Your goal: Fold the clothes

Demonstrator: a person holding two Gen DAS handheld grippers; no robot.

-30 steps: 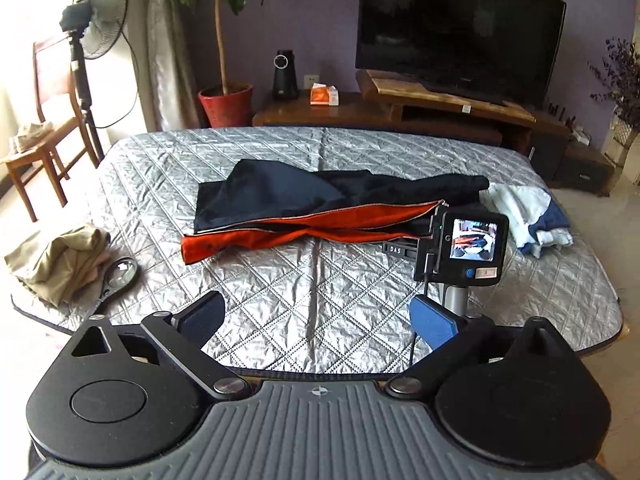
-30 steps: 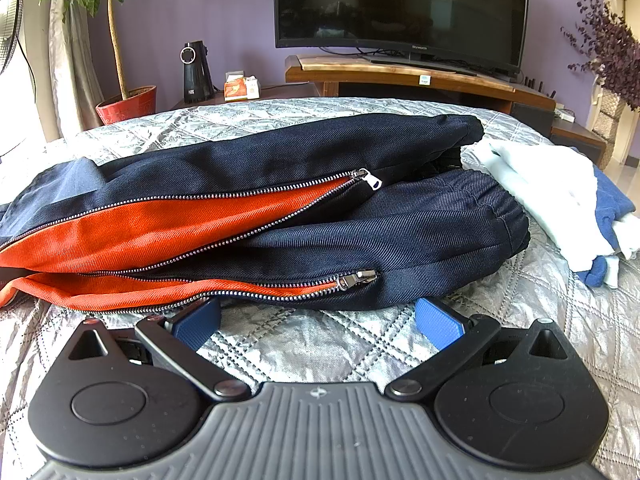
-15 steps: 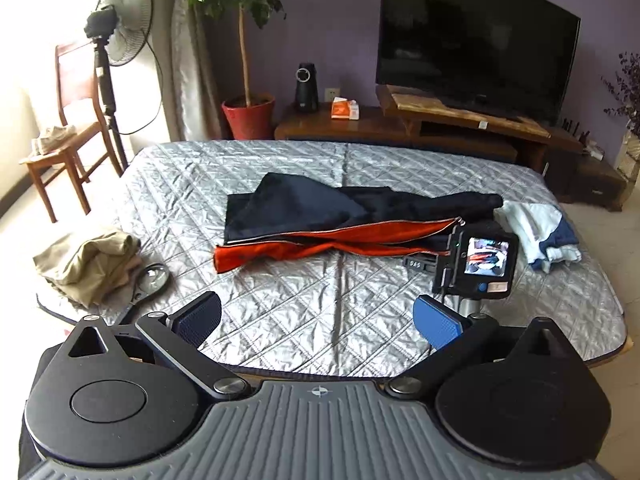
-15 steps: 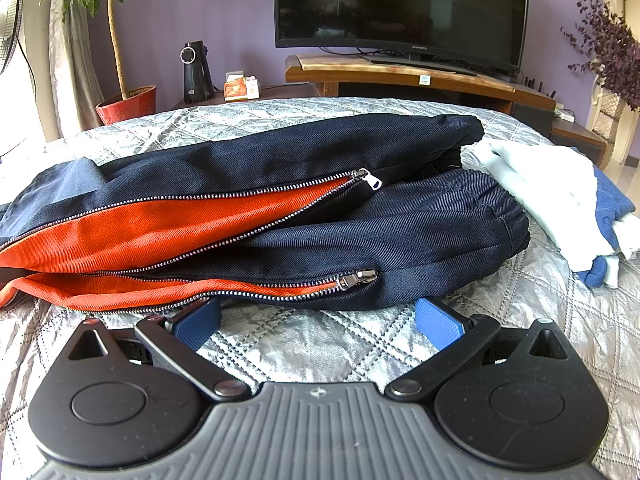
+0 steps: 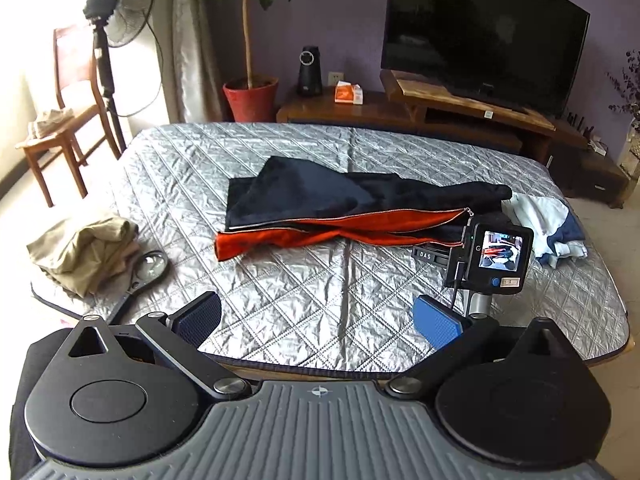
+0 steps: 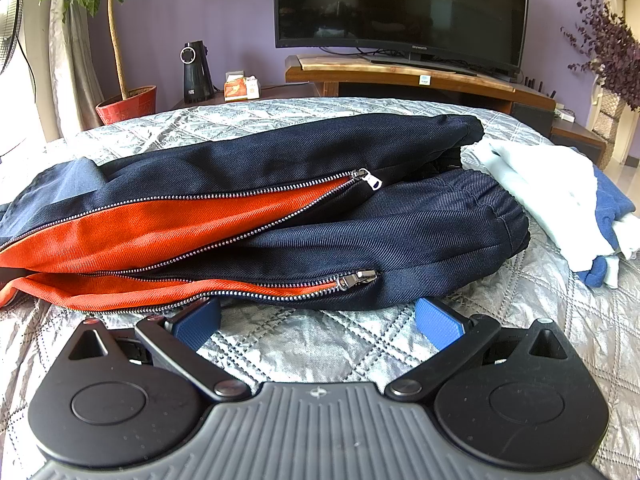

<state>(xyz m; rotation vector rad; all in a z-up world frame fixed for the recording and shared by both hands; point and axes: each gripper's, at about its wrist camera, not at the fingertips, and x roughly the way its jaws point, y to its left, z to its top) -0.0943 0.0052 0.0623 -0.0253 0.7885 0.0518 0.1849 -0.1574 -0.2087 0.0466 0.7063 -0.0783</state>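
Observation:
A navy garment with orange lining and two open zippers lies across the middle of the silver quilted bed. In the right wrist view it fills the near field. My right gripper is open and empty, resting low on the quilt with its blue pads just short of the garment's near hem. My left gripper is open and empty, held above the bed's front edge, well back from the garment. The right gripper's body with its small screen shows in the left wrist view beside the garment.
A white and blue garment pile lies at the bed's right edge, also in the right wrist view. A beige folded garment and a magnifying glass sit at the left. A chair, fan, plant and TV stand lie beyond.
My left gripper has pulled back and risen, so the bed looks farther and shifted right. The right gripper has stayed still. Both stay open.

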